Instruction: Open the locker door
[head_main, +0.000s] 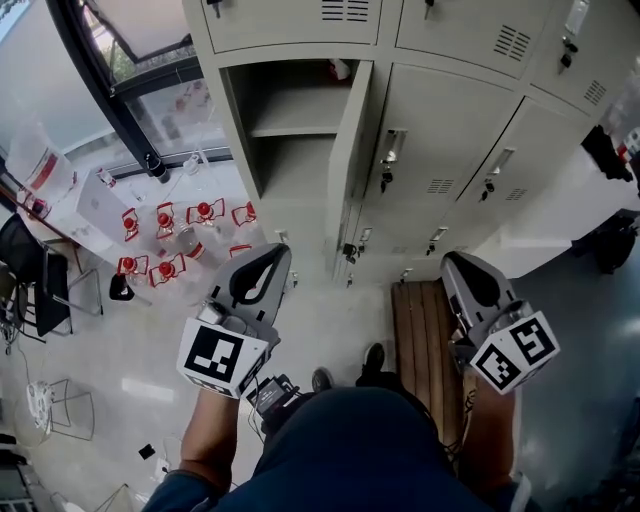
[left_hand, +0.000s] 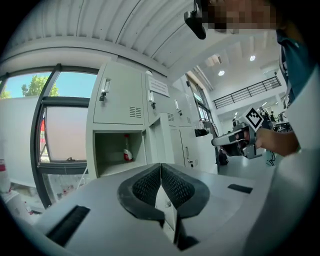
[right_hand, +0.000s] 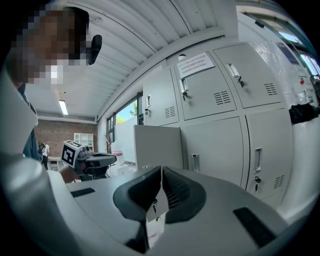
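1. The locker door (head_main: 350, 165) stands wide open. It is swung out from the right edge of its compartment (head_main: 290, 130), at the left end of the locker bank (head_main: 450, 110), under the top row of closed doors. In the head view it shows edge-on; in the right gripper view it shows as a flat pale panel (right_hand: 157, 145).
2. The open compartment has one shelf (head_main: 292, 128) across it. In the left gripper view a bottle (left_hand: 128, 150) with red on it stands at the back.
3. The left gripper (head_main: 274, 252) is held level in front of the open compartment, apart from the door. Its jaws are together with nothing between them, and its own view (left_hand: 161, 166) shows the ribbed pads meeting.
4. The right gripper (head_main: 452, 262) is held to the right of the door, facing the closed doors, and touches none of them. Its jaws are also together and empty (right_hand: 161, 170).
5. A paper notice (right_hand: 195, 62) is stuck on an upper closed door.
6. A slatted wooden bench (head_main: 425, 335) lies on the floor (head_main: 330, 320) at the foot of the locker bank, under the right gripper.
7. A dark bag (head_main: 606, 152) hangs at the right end of the bank.
8. A window (head_main: 150, 60) is left of the bank, and small red-and-white things (head_main: 165, 217) lie on the floor below it.
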